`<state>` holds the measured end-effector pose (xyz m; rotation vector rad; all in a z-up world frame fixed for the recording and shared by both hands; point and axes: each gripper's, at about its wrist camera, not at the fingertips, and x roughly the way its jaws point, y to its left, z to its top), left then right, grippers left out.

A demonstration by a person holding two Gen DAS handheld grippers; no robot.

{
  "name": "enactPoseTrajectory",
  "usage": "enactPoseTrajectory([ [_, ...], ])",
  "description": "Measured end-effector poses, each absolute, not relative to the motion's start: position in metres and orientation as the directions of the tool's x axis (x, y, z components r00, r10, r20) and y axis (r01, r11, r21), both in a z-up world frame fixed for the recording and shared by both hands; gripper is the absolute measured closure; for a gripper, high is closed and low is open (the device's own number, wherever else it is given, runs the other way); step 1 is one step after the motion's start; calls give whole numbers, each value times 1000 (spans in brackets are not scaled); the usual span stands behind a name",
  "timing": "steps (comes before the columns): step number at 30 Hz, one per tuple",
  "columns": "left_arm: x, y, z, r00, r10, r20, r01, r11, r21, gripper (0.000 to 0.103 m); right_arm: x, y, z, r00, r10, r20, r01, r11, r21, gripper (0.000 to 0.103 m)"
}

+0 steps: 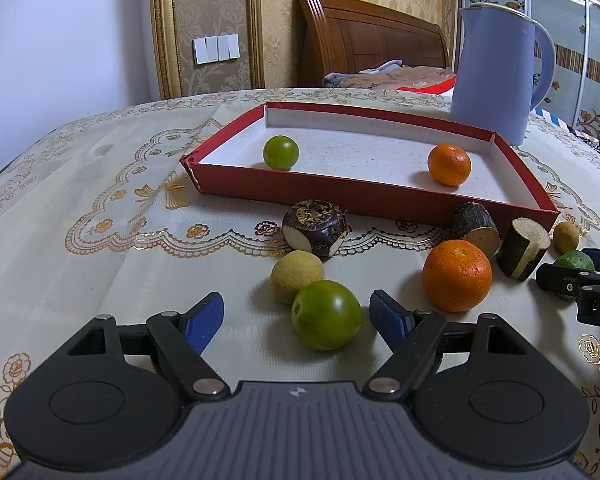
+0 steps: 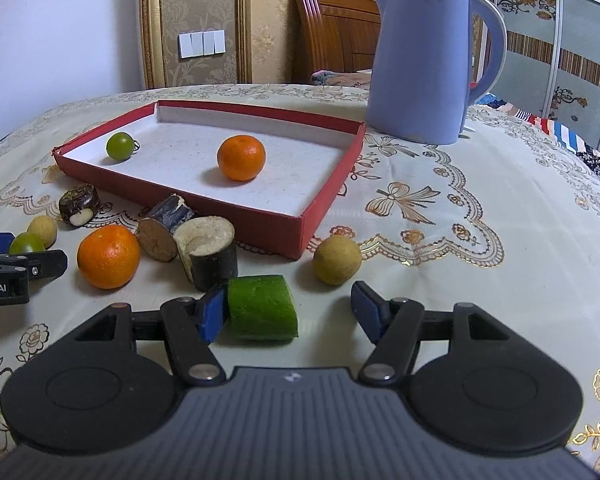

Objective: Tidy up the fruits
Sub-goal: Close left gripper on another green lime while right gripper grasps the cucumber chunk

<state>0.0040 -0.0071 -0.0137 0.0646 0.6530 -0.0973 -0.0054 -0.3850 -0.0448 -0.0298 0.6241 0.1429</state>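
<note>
Left wrist view is showing the left gripper (image 1: 296, 316) with jaws spread wide around a green fruit (image 1: 326, 314), which is sitting between them, touching neither pad. Right gripper (image 2: 288, 312) is also gaping, its left pad touching a cucumber piece (image 2: 262, 307) whose long axis is running across the jaws. Behind, the red tray (image 1: 356, 196) is holding 2 fruits; sugarcane chunks (image 2: 208, 258) are crowding its near wall.

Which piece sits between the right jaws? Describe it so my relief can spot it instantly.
Start at the red tray, then come toward the right gripper. Between its open jaws lies a cucumber chunk, touching the left pad. It is the only bright green cylinder; the neighbours are round or dark-skinned.
</note>
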Motion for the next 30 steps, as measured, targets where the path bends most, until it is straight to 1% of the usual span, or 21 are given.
enactPoseTrajectory([
  [2,4,-7,-14,790,-68,-609,109,994,31,21,-5,-385,-45,802,124,-584,-142,990,16,39],
  [3,4,-7,-14,789,-65,-611,106,994,32,19,-5,-385,-45,802,125,-584,-142,990,16,39],
  [8,4,-6,-14,788,-65,-612,104,994,28,18,-5,-385,-45,802,124,-584,-141,990,17,39],
  [9,4,-6,-14,788,-66,-612,104,994,27,18,-5,-385,-45,803,125,-583,-142,990,17,41],
  [10,3,-6,-14,790,-69,-610,104,994,22,18,-6,-385,-45,803,125,-582,-143,990,15,45],
  [13,1,-3,-13,791,-85,-606,111,994,6,18,-7,-383,-44,805,131,-578,-154,988,11,52],
  [17,-4,1,-12,790,-121,-601,131,991,-27,19,-6,-384,-44,804,138,-579,-157,987,16,52],
  [19,-4,2,-12,792,-118,-599,126,992,-28,22,-6,-385,-44,803,139,-579,-157,987,19,52],
  [20,-5,2,-12,793,-119,-597,127,991,-29,27,-6,-385,-44,804,140,-579,-157,987,21,52],
  [21,-6,2,-12,796,-120,-594,128,991,-29,35,-6,-385,-44,803,142,-578,-157,987,24,52],
  [25,-7,5,-11,801,-123,-586,125,991,-37,43,-6,-386,-44,803,143,-578,-157,987,26,52],
  [27,-8,6,-10,802,-144,-580,142,989,-49,53,-6,-386,-44,803,143,-578,-157,987,27,52],
  [29,-9,3,-10,800,-153,-580,159,986,-42,57,-6,-386,-44,803,143,-578,-157,987,26,52],
  [30,-9,2,-11,800,-151,-581,160,986,-35,57,-6,-386,-44,803,143,-578,-156,987,27,52],
])
